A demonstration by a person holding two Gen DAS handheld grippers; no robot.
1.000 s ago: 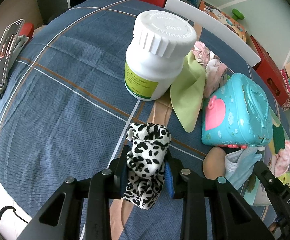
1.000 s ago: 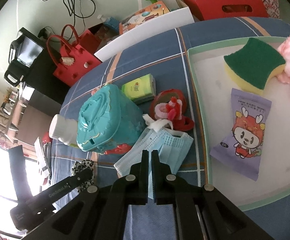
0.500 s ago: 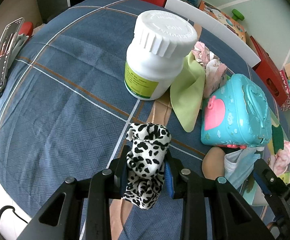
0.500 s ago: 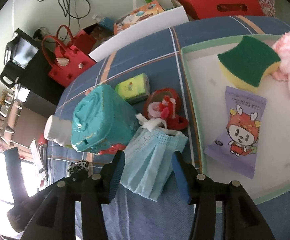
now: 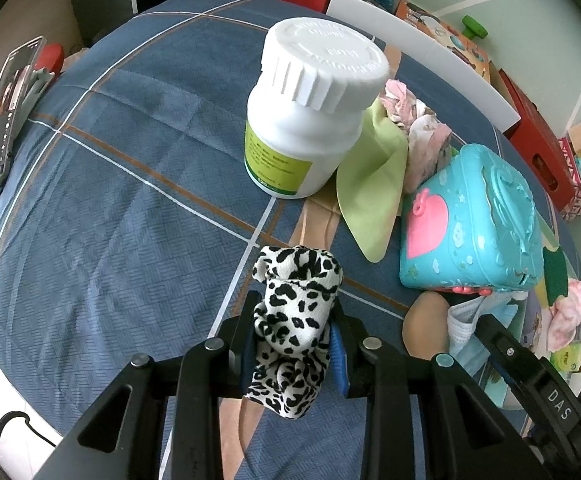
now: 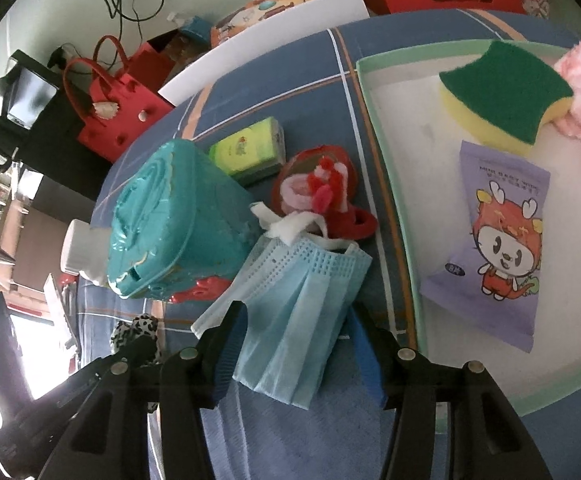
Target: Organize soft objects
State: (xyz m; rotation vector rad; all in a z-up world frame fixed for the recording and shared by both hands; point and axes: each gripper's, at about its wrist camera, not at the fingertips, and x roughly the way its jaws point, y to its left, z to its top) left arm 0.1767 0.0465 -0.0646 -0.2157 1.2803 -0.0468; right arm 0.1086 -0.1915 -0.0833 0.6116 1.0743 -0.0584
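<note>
Scrunchie point(image 5: 294, 320) in leopard print sits pinched in the left gripper point(image 5: 293, 350), left of the teal toy case point(image 6: 178, 220). Below that case, a blue face mask point(image 6: 294, 312) lies between the right gripper's point(image 6: 296, 350) spread jaws. A tray point(image 6: 386, 152) sits right.

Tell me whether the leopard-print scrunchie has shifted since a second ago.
No. The leopard-print scrunchie sits in the left claw, same spot against the white bottle.

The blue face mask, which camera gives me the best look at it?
The right wrist view: the blue face mask lies nearly whole on the blue cloth, between the open fingers of the right gripper. The left wrist view catches only a folded edge of it at the lower right, behind the right gripper's finger.
</note>
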